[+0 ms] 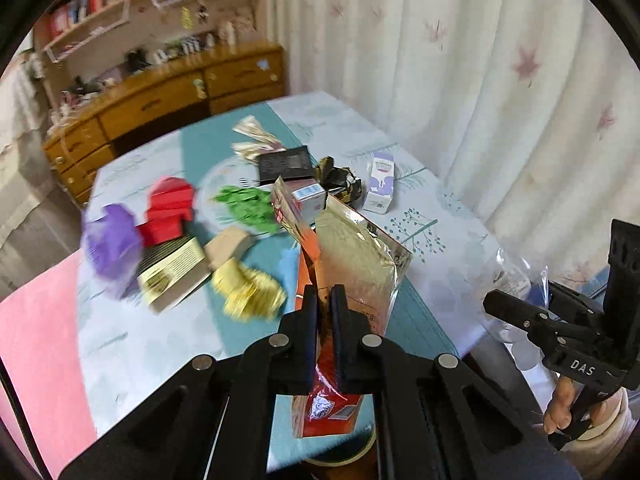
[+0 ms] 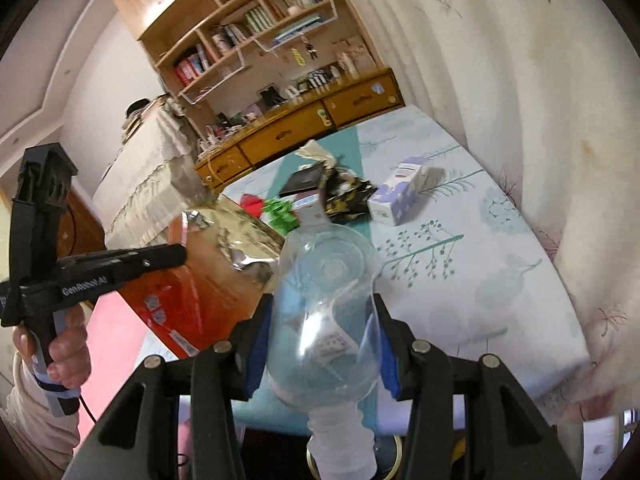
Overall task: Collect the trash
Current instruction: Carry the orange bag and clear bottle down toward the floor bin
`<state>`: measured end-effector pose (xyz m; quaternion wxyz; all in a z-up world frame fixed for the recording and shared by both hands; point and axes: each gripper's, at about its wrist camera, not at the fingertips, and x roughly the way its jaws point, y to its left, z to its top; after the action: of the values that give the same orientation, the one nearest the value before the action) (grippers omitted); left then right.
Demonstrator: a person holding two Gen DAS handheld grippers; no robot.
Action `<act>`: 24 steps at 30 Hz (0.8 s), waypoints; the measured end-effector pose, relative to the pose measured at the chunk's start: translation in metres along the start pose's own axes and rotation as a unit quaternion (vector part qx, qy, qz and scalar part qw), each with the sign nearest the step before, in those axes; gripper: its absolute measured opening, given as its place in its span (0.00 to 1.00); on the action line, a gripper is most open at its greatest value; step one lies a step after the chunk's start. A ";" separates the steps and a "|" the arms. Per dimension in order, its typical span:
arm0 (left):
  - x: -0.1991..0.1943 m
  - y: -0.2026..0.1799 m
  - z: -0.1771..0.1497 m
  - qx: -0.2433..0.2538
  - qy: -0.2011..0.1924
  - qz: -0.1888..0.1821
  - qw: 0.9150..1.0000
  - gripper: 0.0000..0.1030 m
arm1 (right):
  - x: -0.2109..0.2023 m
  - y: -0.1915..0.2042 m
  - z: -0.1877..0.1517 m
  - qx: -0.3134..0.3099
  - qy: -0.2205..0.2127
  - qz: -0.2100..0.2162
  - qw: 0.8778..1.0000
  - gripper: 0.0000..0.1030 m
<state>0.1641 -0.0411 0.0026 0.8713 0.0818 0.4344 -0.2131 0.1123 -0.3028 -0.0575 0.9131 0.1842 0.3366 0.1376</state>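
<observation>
A red and gold foil snack pouch is clenched in the left gripper; a crushed clear plastic bottle is gripped by the right gripper. Bare floral tablecloth is left toward three o'clock, up to the table's edge.

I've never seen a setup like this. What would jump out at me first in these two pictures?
Each handheld tool is carrying a piece of trash: the left gripper pinches a shiny gold-and-orange foil snack bag, and the right gripper clamps a crushed clear plastic bottle between its fingers. Behind them, the table with the pale leaf-print cloth is strewn with colourful wrappers and small boxes, among them a white-and-purple carton lying near the curtain side.
</observation>
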 end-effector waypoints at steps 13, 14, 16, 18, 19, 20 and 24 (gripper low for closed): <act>-0.073 -0.011 -0.164 -0.093 -0.047 0.040 0.994 0.04 | -0.025 0.033 -0.081 -0.028 0.068 0.030 0.997 0.45; -0.072 -0.014 -0.177 -0.101 -0.047 0.039 0.993 0.04 | -0.024 0.033 -0.086 -0.031 0.075 0.031 0.996 0.45; -0.066 -0.020 -0.194 -0.108 -0.046 0.038 0.992 0.04 | -0.022 0.034 -0.097 -0.036 0.090 0.033 0.995 0.45; -0.057 -0.026 -0.208 -0.109 -0.042 0.041 0.992 0.04 | -0.018 0.036 -0.110 -0.046 0.105 0.031 0.993 0.45; -0.051 -0.028 -0.217 -0.109 -0.038 0.043 0.992 0.04 | -0.017 0.038 -0.117 -0.051 0.111 0.030 0.992 0.45; -0.046 -0.030 -0.221 -0.109 -0.036 0.045 0.992 0.04 | -0.013 0.038 -0.124 -0.056 0.119 0.028 0.991 0.45; -0.016 -0.032 -0.242 -0.109 -0.021 0.054 0.992 0.04 | 0.003 0.039 -0.145 -0.068 0.143 0.020 0.987 0.45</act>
<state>-0.0338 0.0146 -0.1308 0.8941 0.0052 0.4318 -0.1187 0.0131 -0.2317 -0.1453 0.8628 0.1070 0.4502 0.2035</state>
